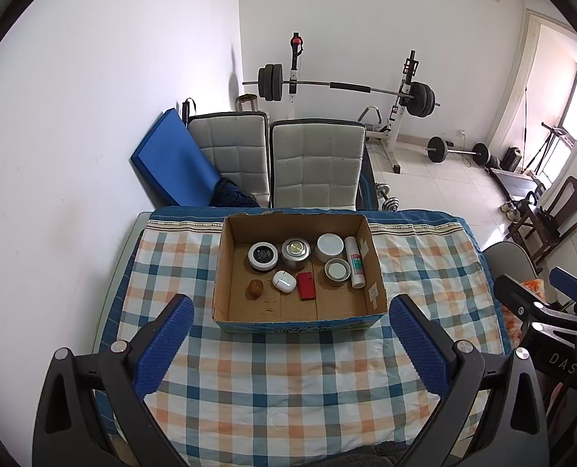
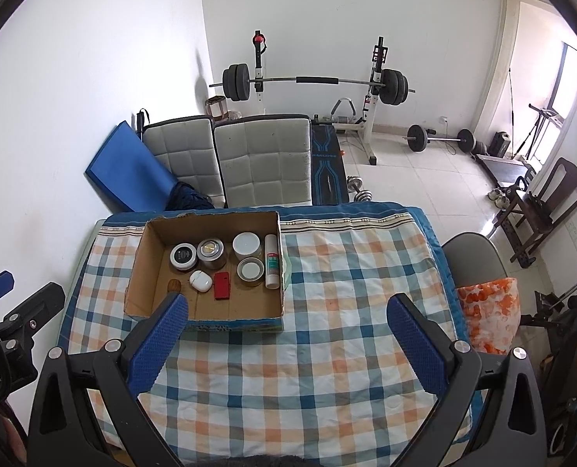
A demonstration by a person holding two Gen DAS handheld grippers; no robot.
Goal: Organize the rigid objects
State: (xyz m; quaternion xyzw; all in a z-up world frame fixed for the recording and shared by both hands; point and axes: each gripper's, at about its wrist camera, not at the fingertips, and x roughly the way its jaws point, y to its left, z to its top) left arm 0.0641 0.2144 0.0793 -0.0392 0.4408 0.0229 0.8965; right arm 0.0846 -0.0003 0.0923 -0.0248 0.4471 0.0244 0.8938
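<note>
A cardboard box point(image 1: 220, 272) point(image 2: 140, 268) stands on the checked tablecloth point(image 1: 288, 381) point(image 2: 327, 350). Inside lie a black-lidded jar point(image 1: 263, 257) point(image 2: 183, 255), a metal tin point(image 1: 296, 251) point(image 2: 210, 251), two white-lidded jars point(image 1: 330, 246) point(image 1: 337, 270), a white tube point(image 1: 355, 262) point(image 2: 271, 260), a white earbud case point(image 1: 284, 281) point(image 2: 200, 280), a red case point(image 1: 306, 286) point(image 2: 221, 285) and a walnut point(image 1: 255, 287) point(image 2: 174, 284). My left gripper point(image 1: 290, 334) is open and empty, above the cloth in front of the box. My right gripper point(image 2: 288, 330) is open and empty, right of the box.
Two grey padded chairs point(image 1: 315, 163) point(image 2: 265, 163) stand behind the table, with a blue mat point(image 1: 171, 155) against the wall. A barbell rack point(image 1: 347, 89) and loose weights sit on the floor beyond. An orange patterned bag point(image 2: 491, 311) and a chair are at the table's right.
</note>
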